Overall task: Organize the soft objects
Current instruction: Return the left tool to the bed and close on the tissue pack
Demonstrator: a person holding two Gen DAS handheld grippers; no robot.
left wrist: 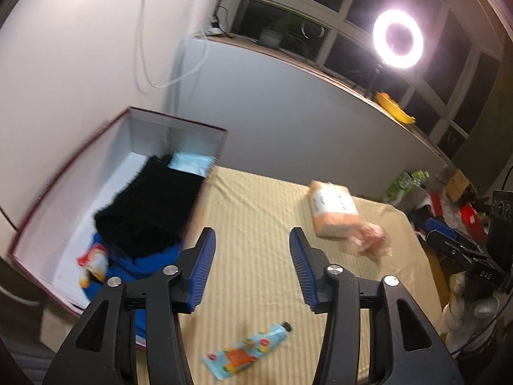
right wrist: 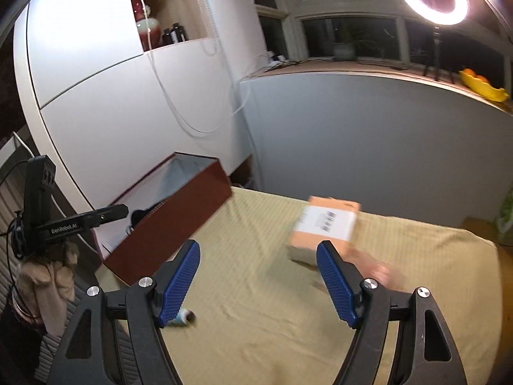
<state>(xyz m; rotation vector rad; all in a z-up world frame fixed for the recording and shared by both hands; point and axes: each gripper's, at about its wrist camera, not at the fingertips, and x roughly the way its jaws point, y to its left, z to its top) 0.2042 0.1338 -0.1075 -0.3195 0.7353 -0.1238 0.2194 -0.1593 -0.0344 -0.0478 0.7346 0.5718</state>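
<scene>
My left gripper (left wrist: 253, 240) is open and empty above the yellow striped tablecloth (left wrist: 256, 211). A dark red box (left wrist: 64, 173) at the left holds a black fuzzy cloth (left wrist: 150, 211), a blue cloth (left wrist: 150, 263), a light blue pack (left wrist: 190, 162) and a snack packet (left wrist: 93, 263). An orange wrapped pack (left wrist: 336, 213) lies at the far right of the table, in front of my open, empty right gripper (right wrist: 258, 252), where it shows as a labelled pack (right wrist: 323, 224). A patterned tube (left wrist: 247, 351) lies near the front edge; its cap end (right wrist: 184, 317) shows behind my right gripper's left finger.
The box (right wrist: 173, 221) stands against a white cabinet at the table's left. A grey wall runs behind the table. A ring light (left wrist: 397, 38) and yellow bowl (left wrist: 394, 107) sit on the windowsill. Clutter (left wrist: 449, 192) lies on the floor to the right.
</scene>
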